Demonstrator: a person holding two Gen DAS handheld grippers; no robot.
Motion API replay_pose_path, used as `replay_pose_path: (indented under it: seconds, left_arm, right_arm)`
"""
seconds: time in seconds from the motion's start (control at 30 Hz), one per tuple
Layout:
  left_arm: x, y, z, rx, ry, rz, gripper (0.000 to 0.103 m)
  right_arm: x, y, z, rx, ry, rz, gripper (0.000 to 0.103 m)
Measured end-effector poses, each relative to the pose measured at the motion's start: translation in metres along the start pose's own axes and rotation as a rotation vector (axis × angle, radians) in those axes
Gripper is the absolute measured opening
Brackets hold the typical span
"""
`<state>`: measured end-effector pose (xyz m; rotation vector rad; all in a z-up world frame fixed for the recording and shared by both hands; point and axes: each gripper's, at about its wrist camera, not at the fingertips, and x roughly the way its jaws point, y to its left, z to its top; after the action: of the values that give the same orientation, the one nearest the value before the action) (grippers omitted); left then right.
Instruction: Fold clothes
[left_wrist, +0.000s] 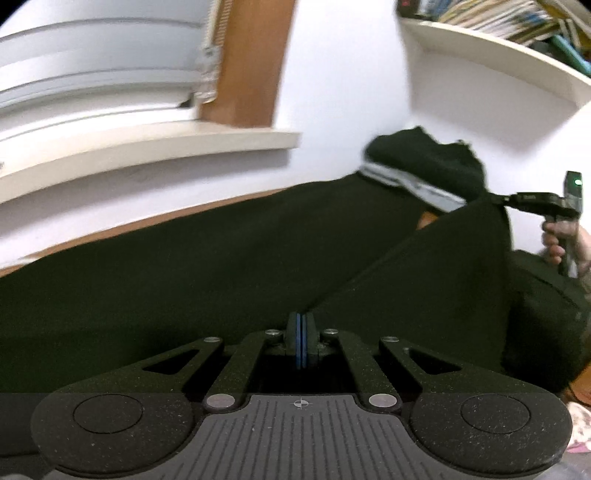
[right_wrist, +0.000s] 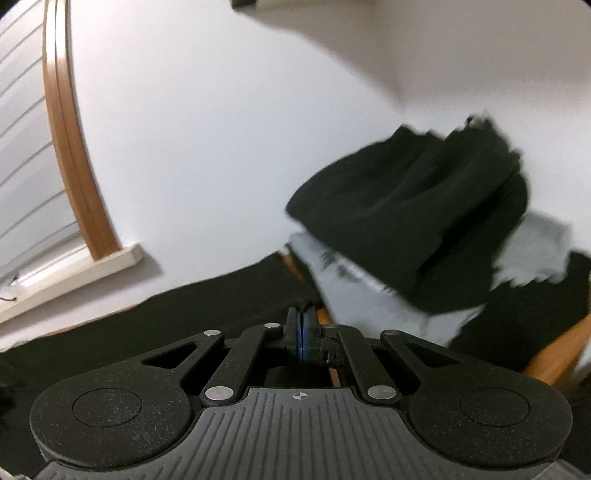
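A large black garment (left_wrist: 184, 258) lies spread over the wooden surface and fills the middle of the left wrist view. My left gripper (left_wrist: 302, 323) is shut on a fold of it at the near edge. From there a taut ridge of cloth runs up and right to my right gripper (left_wrist: 496, 198), which pinches the garment's raised edge with a hand (left_wrist: 554, 243) behind it. In the right wrist view the right gripper (right_wrist: 302, 321) is shut, with a sliver of the black garment (right_wrist: 184, 314) caught at its tips.
A heap of black clothes (right_wrist: 406, 206) rests on grey cloth (right_wrist: 369, 295) at the back right, also seen as a heap (left_wrist: 424, 158). A window sill (left_wrist: 147, 147) and a bookshelf (left_wrist: 498, 48) line the white wall. The wooden table edge (right_wrist: 554, 350) shows at right.
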<state>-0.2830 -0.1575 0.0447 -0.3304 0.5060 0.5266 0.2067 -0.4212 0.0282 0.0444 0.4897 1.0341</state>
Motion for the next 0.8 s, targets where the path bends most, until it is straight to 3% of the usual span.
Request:
replay_pose_path:
  seconds: [0.1, 0.17, 0.23, 0.3, 0.33, 0.37, 0.4, 0.43, 0.5, 0.57, 0.67, 0.8]
  left_arm:
    - [0.013, -0.002, 0.017, -0.003, -0.021, -0.001, 0.001]
    - [0.027, 0.005, 0.027, -0.01, -0.019, 0.04, 0.001]
    - [0.045, 0.013, 0.034, -0.025, 0.014, 0.102, 0.001]
    - [0.055, 0.019, 0.038, -0.038, 0.033, 0.157, 0.002]
    - [0.051, 0.021, 0.037, -0.042, 0.026, 0.176, 0.011]
    - [0.041, 0.025, 0.036, -0.054, 0.01, 0.181, 0.018]
    - [0.027, 0.029, 0.034, -0.073, -0.012, 0.178, 0.031]
    - [0.014, 0.034, 0.033, -0.092, -0.034, 0.174, 0.037]
    - [-0.02, 0.043, 0.029, -0.109, -0.075, 0.202, 0.037]
    - [-0.056, 0.054, 0.025, -0.122, -0.102, 0.249, 0.039]
    - [-0.108, 0.071, 0.014, -0.138, -0.12, 0.342, 0.055]
    - [-0.174, 0.098, -0.009, -0.185, -0.115, 0.486, 0.057]
  right_arm:
    - [0.013, -0.007, 0.016, -0.011, -0.017, -0.043, 0.002]
    - [0.038, -0.006, 0.027, -0.038, -0.015, -0.067, 0.002]
    - [0.078, -0.001, 0.027, -0.058, 0.098, -0.054, 0.003]
    - [0.107, 0.011, 0.017, -0.093, 0.187, -0.062, 0.012]
    - [0.11, 0.021, 0.011, -0.142, 0.177, -0.069, 0.028]
    - [0.111, 0.032, 0.004, -0.193, 0.165, -0.075, 0.048]
    - [0.108, 0.041, -0.002, -0.227, 0.143, -0.07, 0.052]
    - [0.105, 0.05, -0.007, -0.26, 0.12, -0.063, 0.053]
    - [0.101, 0.071, -0.018, -0.312, 0.102, -0.031, 0.053]
    - [0.1, 0.092, -0.025, -0.308, 0.102, 0.058, 0.053]
    - [0.102, 0.126, -0.033, -0.292, 0.123, 0.177, 0.057]
    - [0.106, 0.188, -0.045, -0.337, 0.162, 0.33, 0.058]
